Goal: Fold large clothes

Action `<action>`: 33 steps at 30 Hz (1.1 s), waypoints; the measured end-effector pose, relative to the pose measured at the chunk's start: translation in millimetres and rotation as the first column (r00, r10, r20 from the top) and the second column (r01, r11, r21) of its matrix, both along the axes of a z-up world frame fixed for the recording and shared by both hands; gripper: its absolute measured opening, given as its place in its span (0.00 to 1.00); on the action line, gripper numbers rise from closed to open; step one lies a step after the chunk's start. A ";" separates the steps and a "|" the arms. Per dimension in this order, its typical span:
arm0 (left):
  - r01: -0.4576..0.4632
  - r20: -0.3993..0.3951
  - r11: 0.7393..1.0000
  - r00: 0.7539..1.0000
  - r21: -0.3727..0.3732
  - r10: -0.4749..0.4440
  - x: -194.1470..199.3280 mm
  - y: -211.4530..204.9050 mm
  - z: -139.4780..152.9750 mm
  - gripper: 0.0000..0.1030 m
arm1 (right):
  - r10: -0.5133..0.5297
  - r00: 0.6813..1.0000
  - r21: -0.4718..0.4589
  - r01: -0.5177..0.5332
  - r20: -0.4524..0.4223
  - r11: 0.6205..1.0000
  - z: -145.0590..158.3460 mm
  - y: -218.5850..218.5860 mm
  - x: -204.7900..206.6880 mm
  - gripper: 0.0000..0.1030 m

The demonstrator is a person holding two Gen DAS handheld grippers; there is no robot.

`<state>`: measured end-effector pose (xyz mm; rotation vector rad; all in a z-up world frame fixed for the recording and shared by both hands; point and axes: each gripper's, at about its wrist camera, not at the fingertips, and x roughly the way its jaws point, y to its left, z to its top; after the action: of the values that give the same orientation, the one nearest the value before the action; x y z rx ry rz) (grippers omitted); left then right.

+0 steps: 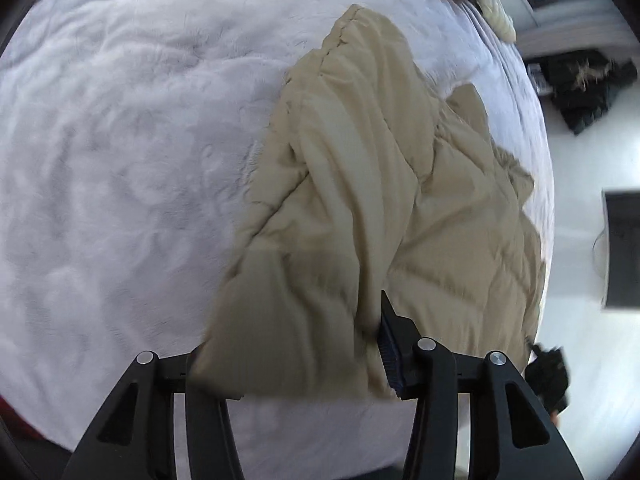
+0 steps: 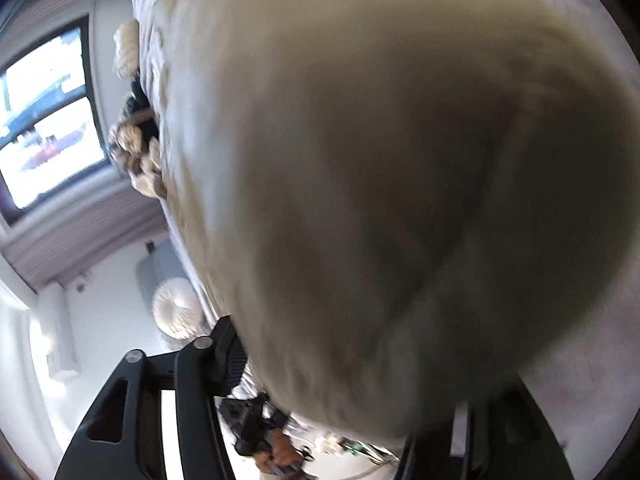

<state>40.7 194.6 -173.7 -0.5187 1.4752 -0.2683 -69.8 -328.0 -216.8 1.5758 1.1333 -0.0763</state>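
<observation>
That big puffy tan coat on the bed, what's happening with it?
A person is folding the beige quilted coat on a bed with a pale fuzzy blanket, using a gripper in each hand. The left gripper has a fold of coat between its jaws, but it is hard to tell whether they pinch it. In the right wrist view the coat is bunched up against the right gripper, too blurred to judge its grip.

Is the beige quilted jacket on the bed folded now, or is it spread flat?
Partly folded. One side of the beige quilted jacket lies doubled over its body in a thick ridge on the white bedcover, bunched rather than flat.
</observation>
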 end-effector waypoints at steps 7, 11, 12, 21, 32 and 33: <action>0.070 0.082 0.994 0.994 0.089 -0.078 -2.7 22.4 62.5 0.49 | 0.253 0.967 -0.063 -0.250 0.042 0.966 49.4 14.5 23.6 0.70; 0.055 0.154 0.996 0.986 0.074 -0.066 16.3 22.3 77.7 0.49 | 0.366 0.921 -0.135 -0.348 0.135 0.927 83.5 29.1 57.0 0.65; 0.055 0.169 0.996 0.983 0.071 -0.066 22.5 17.3 78.8 0.49 | 0.389 0.911 -0.180 -0.363 0.139 0.914 90.9 34.9 70.9 0.61; 0.120 0.250 0.979 0.955 0.164 -0.159 62.5 -51.2 64.8 0.49 | 0.548 0.835 -0.524 -0.492 -0.056 0.695 123.6 70.5 61.2 0.25; 0.141 0.130 0.953 0.975 0.267 -0.181 78.1 -46.6 -10.9 0.49 | 0.404 0.859 -0.607 -0.509 -0.314 0.610 67.5 25.8 36.7 0.22; 0.156 0.132 0.946 0.971 0.285 -0.200 78.8 -49.8 -9.2 0.49 | 0.389 0.870 -0.594 -0.492 -0.304 0.636 64.0 20.3 34.7 0.22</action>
<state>119.6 144.8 -182.9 -0.1369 1.3767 -0.2380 -35.1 -307.7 -152.8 0.6345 1.3908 -0.2422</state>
